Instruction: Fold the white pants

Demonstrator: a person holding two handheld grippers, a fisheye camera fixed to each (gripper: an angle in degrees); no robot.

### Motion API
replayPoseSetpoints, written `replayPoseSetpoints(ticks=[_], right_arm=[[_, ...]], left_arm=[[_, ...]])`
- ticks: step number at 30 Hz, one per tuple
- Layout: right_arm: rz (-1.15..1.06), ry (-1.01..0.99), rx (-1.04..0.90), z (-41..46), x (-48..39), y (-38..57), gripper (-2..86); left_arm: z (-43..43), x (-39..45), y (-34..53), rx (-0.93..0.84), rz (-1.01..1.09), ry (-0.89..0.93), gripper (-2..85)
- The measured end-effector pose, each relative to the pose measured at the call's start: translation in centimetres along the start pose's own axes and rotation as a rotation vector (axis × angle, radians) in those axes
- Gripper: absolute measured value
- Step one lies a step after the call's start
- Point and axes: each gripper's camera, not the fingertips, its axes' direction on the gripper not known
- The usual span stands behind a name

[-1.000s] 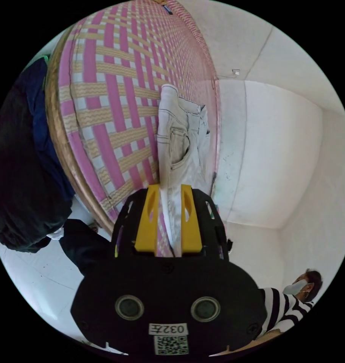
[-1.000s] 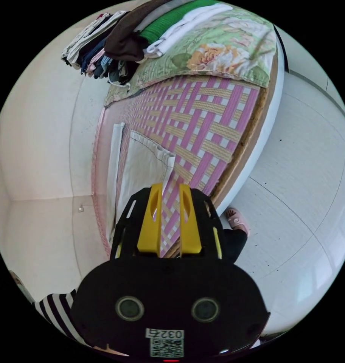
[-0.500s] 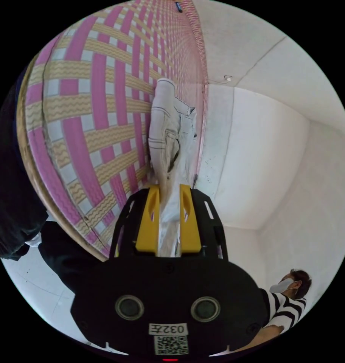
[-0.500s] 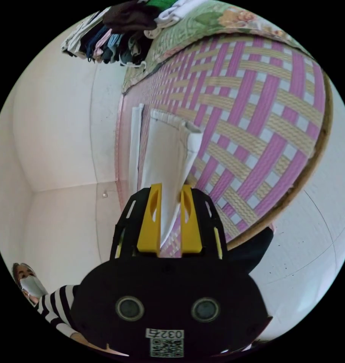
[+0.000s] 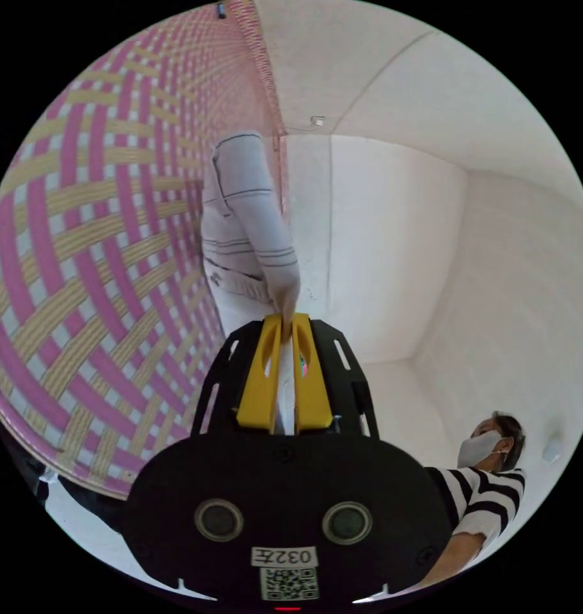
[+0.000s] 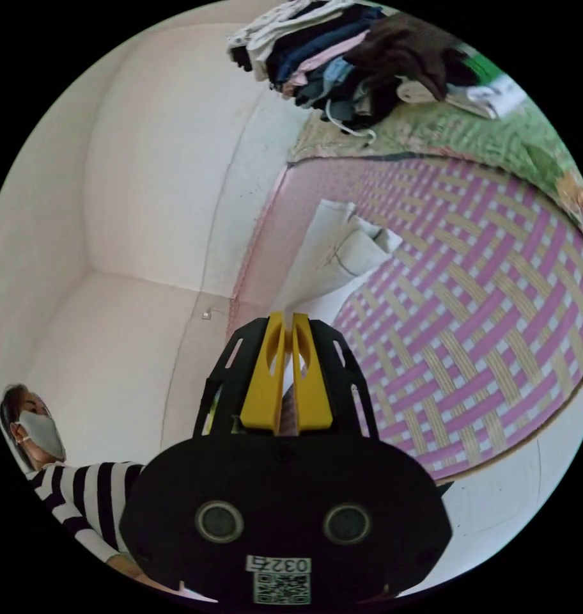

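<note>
The white pants [image 5: 247, 224] lie on a pink and yellow woven mat [image 5: 93, 256], with dark stitching and a pocket showing in the left gripper view. My left gripper [image 5: 286, 320] is shut on the waist end of the pants, which rises off the mat to its yellow jaws. In the right gripper view the white pants [image 6: 333, 252] stretch from the leg hems on the mat [image 6: 470, 307] up to my right gripper [image 6: 283, 316], which is shut on the cloth.
A stack of folded clothes [image 6: 342, 57] rests on a green floral quilt [image 6: 496, 134] at the far end of the mat. White walls [image 5: 394, 243] run close beside the pants. A person in a striped top [image 5: 483, 505] stands by the wall. Pale floor [image 6: 496, 505] borders the mat.
Both grippers closed from a wide grip to a tight pinch on the pants and lifted the cloth off the mat. Both cameras swung toward the wall.
</note>
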Motion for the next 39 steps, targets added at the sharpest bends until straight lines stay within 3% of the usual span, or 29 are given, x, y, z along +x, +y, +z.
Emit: replayPoseSetpoints(ticks=[6, 14, 18, 21, 23, 27, 29, 32, 37, 39], right_arm=[[-0.075, -0.026, 0.023, -1.2, -3.9, -0.8, -1.0], [-0.043, -0.017, -0.032, -1.0, -8.2, -3.4, -1.0], [-0.116, 0.076, -0.070, 1.5, -13.7, -8.8, -0.7], [-0.140, 0.101, -0.088, 6.1, -16.1, -16.0, 0.5], [-0.158, 0.126, -0.080, 10.3, -16.5, -20.7, 6.1], [-0.060, 0.261, -0.208, 19.9, -14.2, -27.2, 11.6], [-0.023, 0.320, -0.219, 21.3, -13.3, -27.1, 11.3], [0.018, 0.354, -0.217, 21.1, -10.8, -25.3, 11.1], [0.204, 0.412, -0.141, 17.8, -4.9, -22.4, 11.5], [0.263, 0.401, -0.120, 17.3, -3.7, -22.1, 11.2]], left_arm=[[0.3, 2.6, 0.5, 0.033, 0.051, 0.054, -1.5], [2.0, 5.8, -2.2, -0.099, 0.071, -0.088, -1.5], [7.9, 9.8, -7.7, -0.214, 0.056, -0.067, -1.1], [17.2, 12.9, -13.8, -0.366, 0.118, -0.160, 0.3], [23.4, 13.0, -17.2, -0.398, 0.093, -0.250, 2.9], [30.7, 8.3, -20.6, -0.264, -0.066, -0.448, 5.4], [31.3, 6.8, -20.1, -0.248, -0.083, -0.420, 5.0], [28.8, 5.3, -17.0, -0.159, -0.063, -0.394, 4.9], [18.7, 3.1, -9.2, 0.187, -0.160, -0.452, 7.5], [17.3, 1.9, -8.0, 0.199, -0.205, -0.436, 10.1]])
